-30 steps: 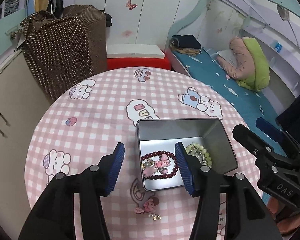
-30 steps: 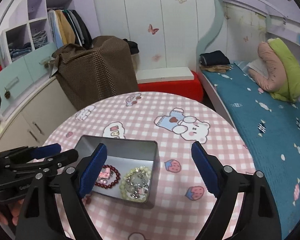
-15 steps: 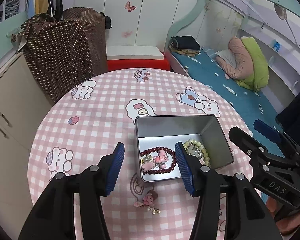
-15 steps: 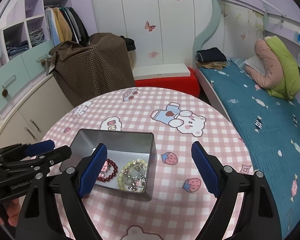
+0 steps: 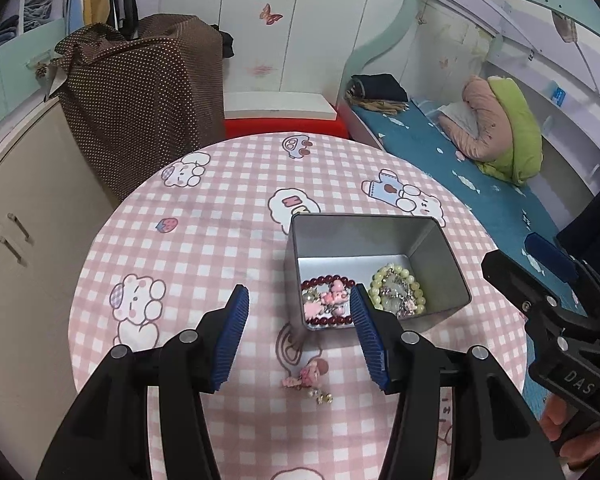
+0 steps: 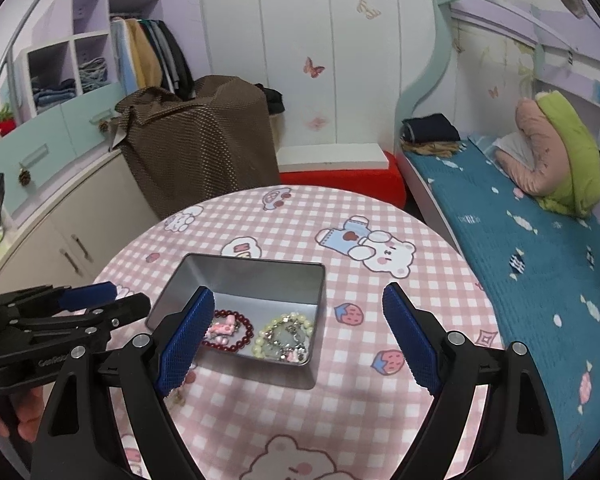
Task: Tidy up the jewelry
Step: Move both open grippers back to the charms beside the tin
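An open silver tin [image 5: 436, 240] [image 6: 256, 268] stands on the round pink checked table [image 5: 204, 240]. In it lie a dark red bead bracelet with pink charms [image 5: 326, 300] [image 6: 240, 330] and a pale green bead bracelet [image 5: 398, 290] [image 6: 284, 334]. A small pink charm piece [image 5: 310, 376] lies on the cloth in front of the tin. My left gripper [image 5: 298, 336] is open and empty above that piece. My right gripper [image 6: 298, 336] is open and empty, above the tin's near right side.
A brown dotted cover [image 5: 140, 92] drapes a box behind the table. A red bench with a white board [image 5: 280, 114] stands at the back. A bed with a teal sheet [image 6: 520, 240] runs along the right. Cupboards [image 5: 16, 240] stand at the left.
Both grippers have drawn back and up from the tin, so the table looks smaller and farther. Both stay open. The jewelry has not moved.
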Demonstrator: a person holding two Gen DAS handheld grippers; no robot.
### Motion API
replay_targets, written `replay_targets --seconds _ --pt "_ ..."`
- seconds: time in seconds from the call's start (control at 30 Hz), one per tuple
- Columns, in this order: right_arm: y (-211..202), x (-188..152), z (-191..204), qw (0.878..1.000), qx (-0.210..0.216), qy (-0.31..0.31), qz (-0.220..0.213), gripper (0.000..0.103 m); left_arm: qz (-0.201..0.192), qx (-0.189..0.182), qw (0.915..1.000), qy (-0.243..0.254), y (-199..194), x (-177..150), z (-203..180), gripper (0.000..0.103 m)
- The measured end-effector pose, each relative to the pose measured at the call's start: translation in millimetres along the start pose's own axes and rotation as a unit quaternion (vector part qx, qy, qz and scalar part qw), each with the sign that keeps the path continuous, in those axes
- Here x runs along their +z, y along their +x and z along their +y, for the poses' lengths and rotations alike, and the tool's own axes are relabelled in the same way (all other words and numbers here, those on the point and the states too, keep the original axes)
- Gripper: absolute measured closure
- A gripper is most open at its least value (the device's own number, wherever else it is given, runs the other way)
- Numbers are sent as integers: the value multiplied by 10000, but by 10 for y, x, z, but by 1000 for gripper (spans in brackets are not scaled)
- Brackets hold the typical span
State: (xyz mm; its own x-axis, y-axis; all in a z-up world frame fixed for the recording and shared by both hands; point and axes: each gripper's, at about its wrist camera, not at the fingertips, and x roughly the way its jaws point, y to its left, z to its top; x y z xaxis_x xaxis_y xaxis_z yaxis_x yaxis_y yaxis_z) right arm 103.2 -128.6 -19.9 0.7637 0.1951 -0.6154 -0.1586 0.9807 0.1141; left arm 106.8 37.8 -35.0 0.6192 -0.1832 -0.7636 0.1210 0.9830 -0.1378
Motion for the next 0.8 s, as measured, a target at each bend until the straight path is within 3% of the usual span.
replay_targets --seconds 0.27,0.37,0.43,0.8 --pt "-121 -152 226 9995 219 -219 46 19 13 68 9999 -72 -98 -155 98 52" --pt "-166 -227 313 9991 295 -301 66 19 -5 123 9999 -88 -142 -215 132 43" --pt "-172 -284 370 9986 310 -407 99 19 -6 196 9998 -97 -160 -263 169 43" --pt "83 -612 590 9956 356 -573 652 20 332 397 9982 -312 -76 -653 352 43"
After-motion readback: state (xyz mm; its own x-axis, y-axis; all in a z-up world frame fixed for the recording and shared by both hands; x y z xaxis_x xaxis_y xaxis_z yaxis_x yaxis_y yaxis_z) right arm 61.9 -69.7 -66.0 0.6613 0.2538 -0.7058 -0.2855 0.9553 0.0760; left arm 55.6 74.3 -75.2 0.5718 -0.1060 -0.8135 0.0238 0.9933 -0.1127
